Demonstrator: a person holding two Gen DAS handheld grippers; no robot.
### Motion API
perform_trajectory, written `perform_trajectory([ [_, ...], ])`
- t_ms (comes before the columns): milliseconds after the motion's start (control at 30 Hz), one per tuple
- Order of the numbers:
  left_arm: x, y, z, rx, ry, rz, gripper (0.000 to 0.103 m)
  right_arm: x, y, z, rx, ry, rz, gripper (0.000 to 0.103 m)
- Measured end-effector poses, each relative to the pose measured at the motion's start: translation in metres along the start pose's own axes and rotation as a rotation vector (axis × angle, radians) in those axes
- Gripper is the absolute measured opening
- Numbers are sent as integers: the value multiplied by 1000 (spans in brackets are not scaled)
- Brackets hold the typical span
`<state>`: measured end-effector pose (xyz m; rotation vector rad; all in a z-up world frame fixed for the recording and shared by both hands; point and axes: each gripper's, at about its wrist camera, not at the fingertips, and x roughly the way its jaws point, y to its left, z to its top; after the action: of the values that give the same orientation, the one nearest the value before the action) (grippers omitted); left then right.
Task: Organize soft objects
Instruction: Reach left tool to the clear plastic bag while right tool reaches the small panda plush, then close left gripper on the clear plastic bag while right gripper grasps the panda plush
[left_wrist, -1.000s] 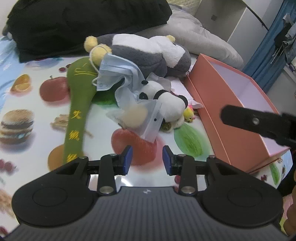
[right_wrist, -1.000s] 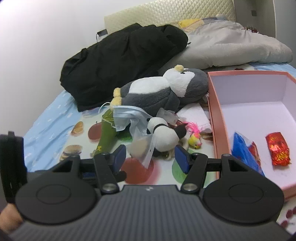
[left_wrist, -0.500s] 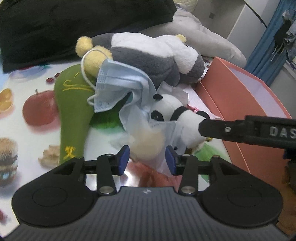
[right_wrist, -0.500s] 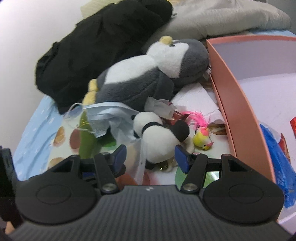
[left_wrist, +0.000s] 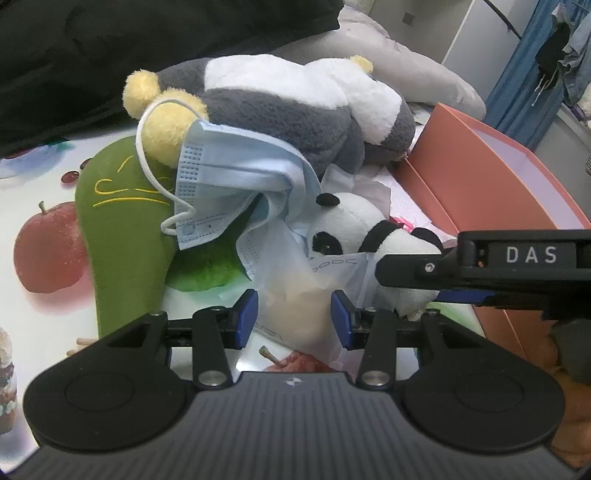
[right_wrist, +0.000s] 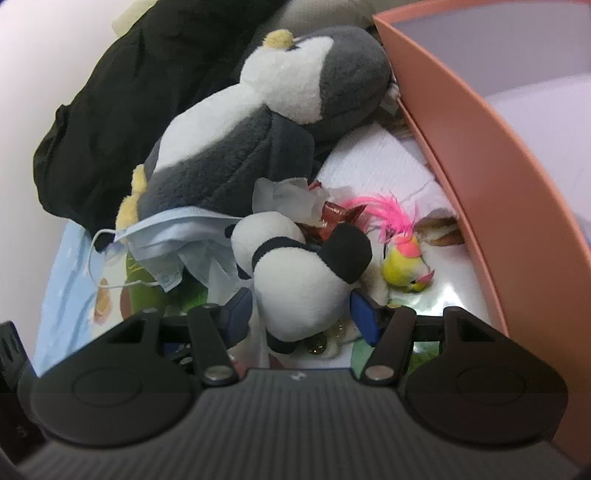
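Left wrist view: your left gripper has its jaws apart around a clear bag low in the middle, and you cannot tell if they squeeze it. Right wrist view: your right gripper sits loose around the panda toy, center frame, beside the pink box on the right.

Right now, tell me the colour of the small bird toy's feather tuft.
Bright pink tuft; right wrist view.

The big grey-and-white penguin plush lies at the far side, with the blue pleated face mask draped in front, the small black-and-white panda plush nearer, and the salmon cardboard box on the right.
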<state>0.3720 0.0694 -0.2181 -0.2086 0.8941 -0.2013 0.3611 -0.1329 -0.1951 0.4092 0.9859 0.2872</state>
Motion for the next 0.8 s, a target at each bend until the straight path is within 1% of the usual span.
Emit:
perform_trajectory([
  [33, 0, 1, 0, -3, 3, -5, 48, 1, 0, 0, 3, 3, 4, 56],
  [67, 0, 2, 0, -6, 4, -10, 46, 2, -1, 0, 4, 2, 6, 56],
  [100, 0, 2, 0, -7, 5, -16, 41, 1, 0, 0, 3, 0, 10, 55],
  [133, 0, 2, 0, -6, 7, -23, 39, 1, 0, 0, 2, -2, 13, 54],
  [200, -1, 0, 0, 1, 9, -20, 30, -1, 1, -1, 1, -5, 18, 52],
  [300, -5, -3, -1, 0, 13, -19, 20, -5, 2, -1, -4, -13, 20, 52],
  [400, -10, -4, -2, -8, 17, -26, 17, -11, 4, -2, -13, -15, 25, 50],
  [567, -27, -8, -6, -15, 4, -22, 14, -24, 11, -8, -52, -29, 25, 44],
  [667, -40, -11, -12, -23, 2, -20, 13, -33, 14, -14, -73, -36, 35, 39],
  [800, -56, -15, -27, -40, 3, -23, 12, -43, 16, -24, -71, -26, 45, 37],
])
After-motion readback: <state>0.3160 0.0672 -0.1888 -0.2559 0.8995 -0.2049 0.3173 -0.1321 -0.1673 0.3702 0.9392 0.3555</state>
